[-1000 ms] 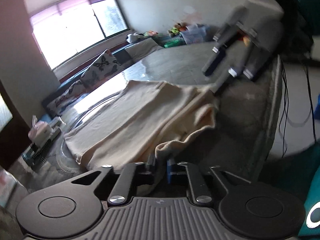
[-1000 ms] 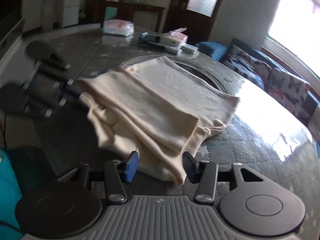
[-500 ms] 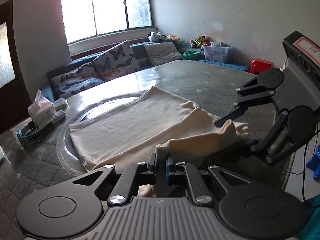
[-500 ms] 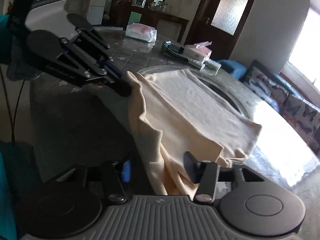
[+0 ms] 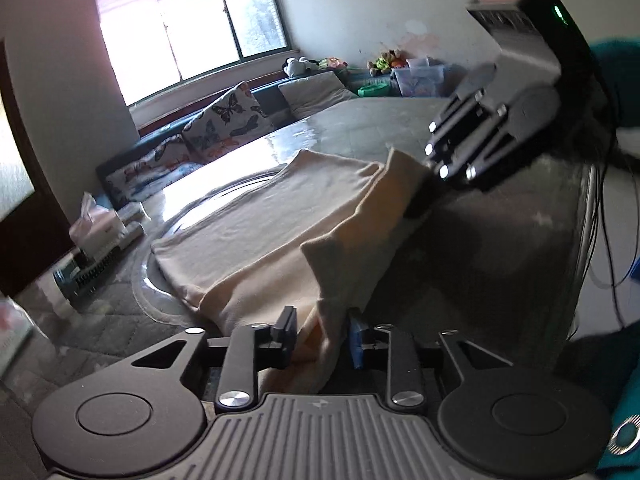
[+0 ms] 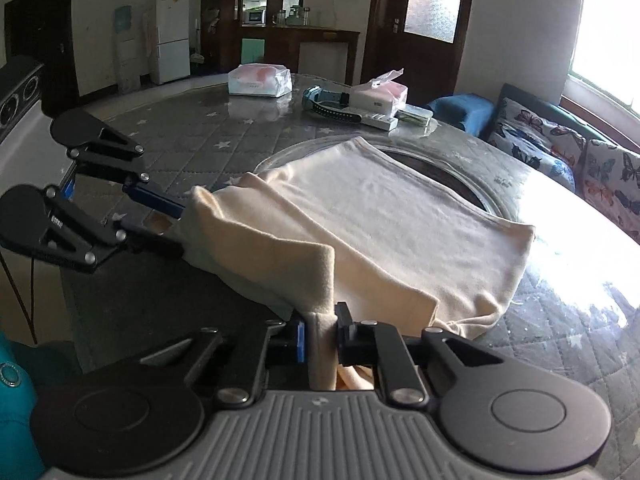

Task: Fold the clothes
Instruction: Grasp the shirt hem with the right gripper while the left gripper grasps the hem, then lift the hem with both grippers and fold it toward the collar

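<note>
A cream garment [image 5: 280, 216] [image 6: 400, 216] lies folded on the round grey quilted table [image 6: 200, 140]. Its near edge is lifted and stretched between both grippers. In the left wrist view my left gripper [image 5: 322, 332] is shut on a thick fold of that edge, its jaws standing a little apart around the cloth. From the right wrist view the left gripper [image 6: 182, 230] pinches the cloth's left corner. My right gripper [image 6: 320, 332] is shut on the other end of the lifted edge. It also shows at the upper right of the left wrist view [image 5: 424, 190], touching the garment's far corner.
A glass turntable rim [image 6: 280, 156] circles under the garment. Tissue packs [image 6: 260, 80], a white box [image 6: 380, 94] and a watch [image 6: 324, 102] sit at the table's far side. A butterfly-print sofa [image 6: 560, 148] stands by the window. Cables [image 5: 600, 220] hang off the table edge.
My right gripper, open before, has shut on the garment's edge. Both grippers moved apart and raised the edge, pulling it taut. The left jaws stand slightly wider on the cloth.
</note>
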